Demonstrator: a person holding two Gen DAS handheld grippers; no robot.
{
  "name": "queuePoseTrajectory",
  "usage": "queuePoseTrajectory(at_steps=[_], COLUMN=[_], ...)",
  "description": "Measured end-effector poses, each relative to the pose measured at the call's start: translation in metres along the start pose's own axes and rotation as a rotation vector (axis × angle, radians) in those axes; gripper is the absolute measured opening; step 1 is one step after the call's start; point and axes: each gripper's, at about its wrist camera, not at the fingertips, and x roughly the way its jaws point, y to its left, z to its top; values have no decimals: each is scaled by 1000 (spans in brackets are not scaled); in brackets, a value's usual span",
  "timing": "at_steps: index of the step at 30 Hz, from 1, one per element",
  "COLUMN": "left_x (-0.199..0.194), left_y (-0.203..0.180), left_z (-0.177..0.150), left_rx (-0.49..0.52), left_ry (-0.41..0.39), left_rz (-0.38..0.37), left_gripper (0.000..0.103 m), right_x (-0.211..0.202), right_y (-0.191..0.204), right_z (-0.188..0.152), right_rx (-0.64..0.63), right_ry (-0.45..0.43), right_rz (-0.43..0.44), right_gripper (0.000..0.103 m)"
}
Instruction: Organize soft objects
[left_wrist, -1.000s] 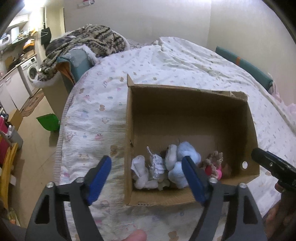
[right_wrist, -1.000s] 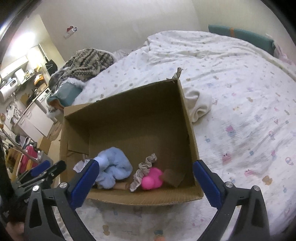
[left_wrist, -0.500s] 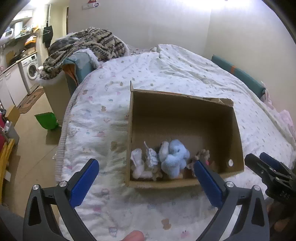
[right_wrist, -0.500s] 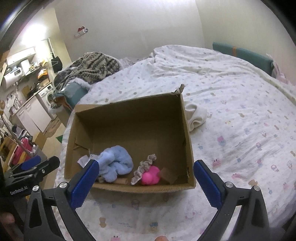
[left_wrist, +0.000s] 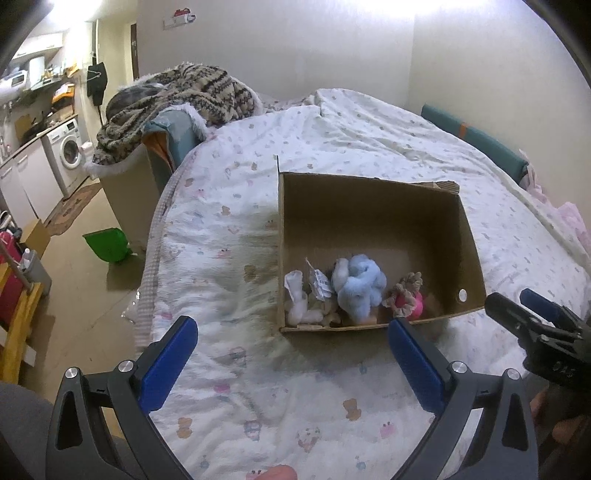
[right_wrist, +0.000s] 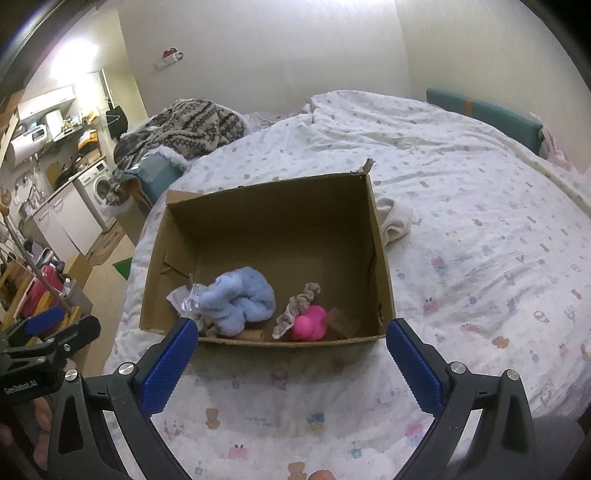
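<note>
An open cardboard box (left_wrist: 369, 206) (right_wrist: 269, 218) sits on the bed. Along its near wall lie a white sock (left_wrist: 299, 299), a tagged clear packet (left_wrist: 320, 283), a light blue plush (left_wrist: 360, 286) (right_wrist: 238, 299), a frilly beige scrunchie (left_wrist: 404, 288) (right_wrist: 299, 306) and a pink toy (right_wrist: 310, 323). My left gripper (left_wrist: 291, 350) hovers open over the quilt in front of the box, holding nothing. My right gripper (right_wrist: 291, 349) is open too, just short of the box's near wall, with nothing between its fingers. A cream cloth (right_wrist: 395, 219) lies on the quilt right of the box.
The bed's patterned white quilt (left_wrist: 240, 236) spreads around the box. A knitted blanket (left_wrist: 177, 96) is heaped on a bin beyond the bed's left edge. A green dustpan (left_wrist: 107, 243) lies on the floor; a washing machine (left_wrist: 68, 155) stands far left. A teal headboard pad (right_wrist: 484, 112) lines the right wall.
Both grippers have pulled back from the box, which looks smaller now. The left gripper's jaws, narrower over the box's contents a second ago, now stand wide with nothing in them.
</note>
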Motion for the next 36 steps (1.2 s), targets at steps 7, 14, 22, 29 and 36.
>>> queuePoseTrajectory(at_steps=[7, 14, 22, 29, 36], left_x=[-9, -8, 2, 5, 7], left_y=[2, 0, 6, 7, 7], left_z=[-9, -16, -15, -14, -14], left_rx=[-8, 7, -36, -47, -53], left_ry=[-4, -23, -7, -3, 3], left_rz=[4, 34, 19, 4, 1], left_gripper=[102, 102, 102, 102, 102], right_x=[-7, -7, 4, 7, 7], right_y=[6, 8, 7, 10, 11], right_z=[-7, -9, -9, -11, -11], right_rx=[-12, -24, -19, -33, -33], right_ry=[0, -8, 11, 19, 20], right_rz=[-4, -25, -38, -37, -39], right_gripper=[103, 103, 103, 103, 103])
